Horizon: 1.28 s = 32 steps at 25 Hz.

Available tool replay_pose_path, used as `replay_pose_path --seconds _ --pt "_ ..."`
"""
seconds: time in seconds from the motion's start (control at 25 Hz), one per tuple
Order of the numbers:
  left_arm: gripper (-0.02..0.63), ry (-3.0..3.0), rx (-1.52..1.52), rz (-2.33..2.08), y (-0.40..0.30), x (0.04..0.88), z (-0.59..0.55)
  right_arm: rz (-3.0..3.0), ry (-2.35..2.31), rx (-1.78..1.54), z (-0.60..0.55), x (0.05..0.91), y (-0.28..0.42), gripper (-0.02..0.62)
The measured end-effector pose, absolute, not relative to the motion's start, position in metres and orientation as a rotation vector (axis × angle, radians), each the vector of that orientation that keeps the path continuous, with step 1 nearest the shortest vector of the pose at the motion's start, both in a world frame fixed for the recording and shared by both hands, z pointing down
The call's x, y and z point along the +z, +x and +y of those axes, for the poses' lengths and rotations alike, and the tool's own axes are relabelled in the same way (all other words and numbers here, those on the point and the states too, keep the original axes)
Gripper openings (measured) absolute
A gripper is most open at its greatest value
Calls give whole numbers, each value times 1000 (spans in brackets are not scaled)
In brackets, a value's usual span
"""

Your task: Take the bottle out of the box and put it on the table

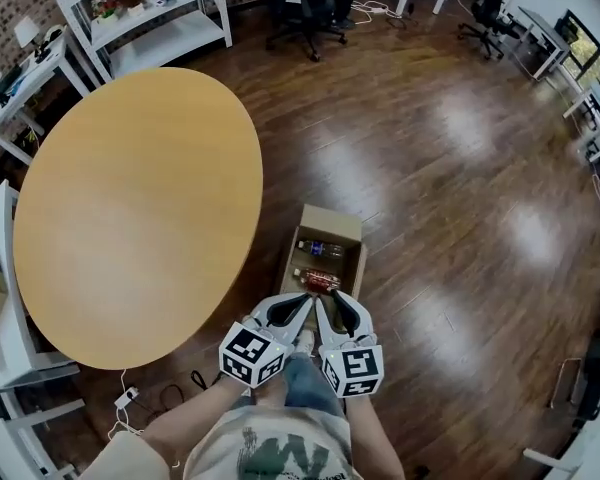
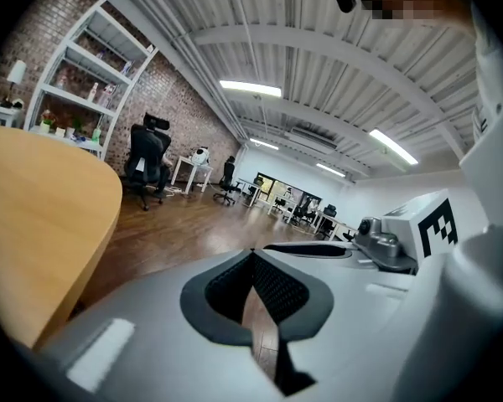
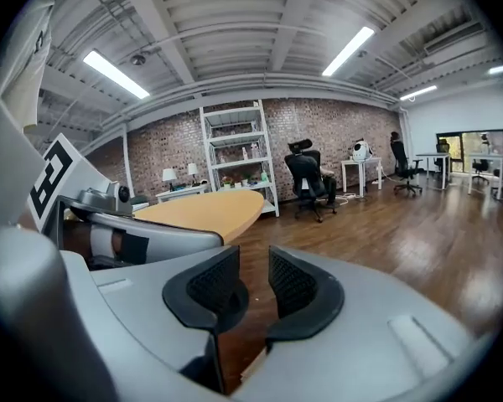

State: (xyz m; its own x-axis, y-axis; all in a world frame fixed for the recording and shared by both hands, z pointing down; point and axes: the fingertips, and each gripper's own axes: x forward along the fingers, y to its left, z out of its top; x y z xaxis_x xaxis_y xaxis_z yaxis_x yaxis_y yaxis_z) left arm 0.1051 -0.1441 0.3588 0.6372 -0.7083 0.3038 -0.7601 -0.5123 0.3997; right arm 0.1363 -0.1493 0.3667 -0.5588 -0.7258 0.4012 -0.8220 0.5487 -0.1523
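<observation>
An open cardboard box [image 1: 328, 224] stands on the wooden floor just right of the round wooden table [image 1: 130, 208]. Two bottles lie inside it: one with a blue label [image 1: 321, 249], and nearer me one with a red label [image 1: 318, 280]. Both grippers hang side by side over the box's near end, above the red-labelled bottle. The left gripper [image 1: 306, 300] [image 2: 251, 258] is shut, its tips touching with nothing between them. A narrow gap shows between the pads of the right gripper [image 1: 329, 298] [image 3: 253, 276], which is open and holds nothing. The table's edge [image 3: 205, 208] shows beyond the right gripper.
White shelving [image 1: 145, 13] stands behind the table, with a black office chair [image 1: 302, 8] beside it. White desks [image 1: 10, 88] flank the table's left side, and more desks and chairs [image 1: 540, 38] line the far right. Cables [image 1: 130, 398] lie on the floor near my feet.
</observation>
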Motion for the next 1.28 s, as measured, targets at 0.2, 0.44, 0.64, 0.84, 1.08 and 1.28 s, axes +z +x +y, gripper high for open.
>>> replay_pose_path --seconds 0.2,0.44,0.64,0.84,1.08,1.28 --pt "-5 2241 204 -1167 124 407 -173 -2458 1191 565 -186 421 163 106" --pt "-4 2119 209 -1262 121 464 -217 -2434 1127 646 -230 488 175 106" --pt "-4 2017 217 -1302 121 531 -233 -2375 1017 710 -238 558 167 107" --pt "-3 1956 173 -1321 117 594 -249 -2357 930 705 -248 615 155 107" --pt "-4 1878 191 -1349 101 662 -242 -2322 872 713 -248 692 154 111" --pt "-4 1818 159 -1381 99 704 -245 -2294 873 672 -252 754 160 112"
